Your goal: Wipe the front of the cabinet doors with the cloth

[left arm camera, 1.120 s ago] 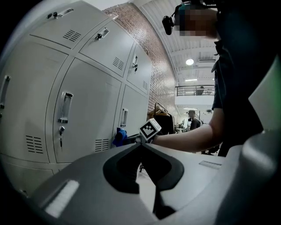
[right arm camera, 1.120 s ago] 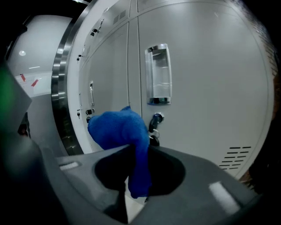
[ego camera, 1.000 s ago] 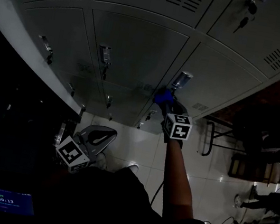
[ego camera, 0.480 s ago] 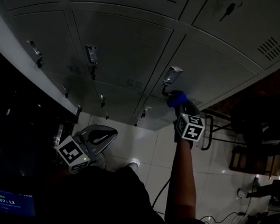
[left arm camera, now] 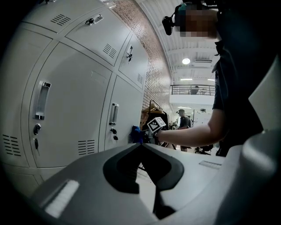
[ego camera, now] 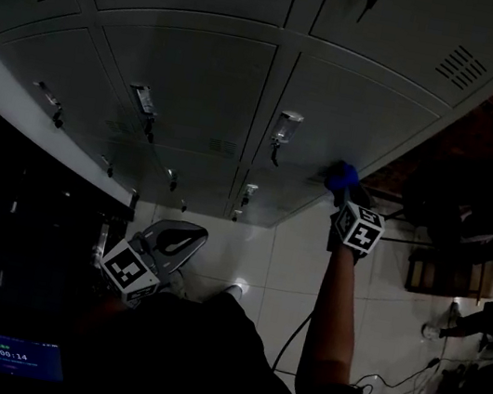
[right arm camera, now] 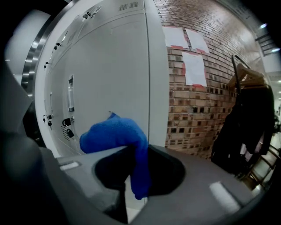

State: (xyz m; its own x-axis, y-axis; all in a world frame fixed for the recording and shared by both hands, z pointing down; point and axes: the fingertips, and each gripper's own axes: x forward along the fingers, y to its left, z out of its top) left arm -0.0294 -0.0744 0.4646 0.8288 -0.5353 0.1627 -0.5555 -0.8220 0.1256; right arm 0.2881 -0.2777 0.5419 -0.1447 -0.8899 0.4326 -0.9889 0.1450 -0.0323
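Note:
A blue cloth [right arm camera: 115,132] is bunched between the jaws of my right gripper [right arm camera: 131,151], which is shut on it. In the head view the cloth [ego camera: 342,174] presses against the grey cabinet door [ego camera: 355,116] near its lower right corner, to the right of the door handle [ego camera: 286,128]. The right gripper [ego camera: 344,192] is held out at arm's length. My left gripper [ego camera: 171,238] hangs low beside my body, away from the doors, with its jaws shut and nothing in them. From the left gripper view [left arm camera: 141,147] I see the cloth [left arm camera: 135,133] against the door.
Grey locker doors [ego camera: 181,86] with handles, locks and vent slots fill the wall. A brick wall [right arm camera: 206,88] with papers on it adjoins the last cabinet. Next to it a dark coat hangs on a rack [right arm camera: 250,118]. Chairs and cables stand on the white tiled floor [ego camera: 273,262].
My right gripper has slid the cloth rightward across the door, from beside the handle to the door's right edge. The left gripper has stayed put.

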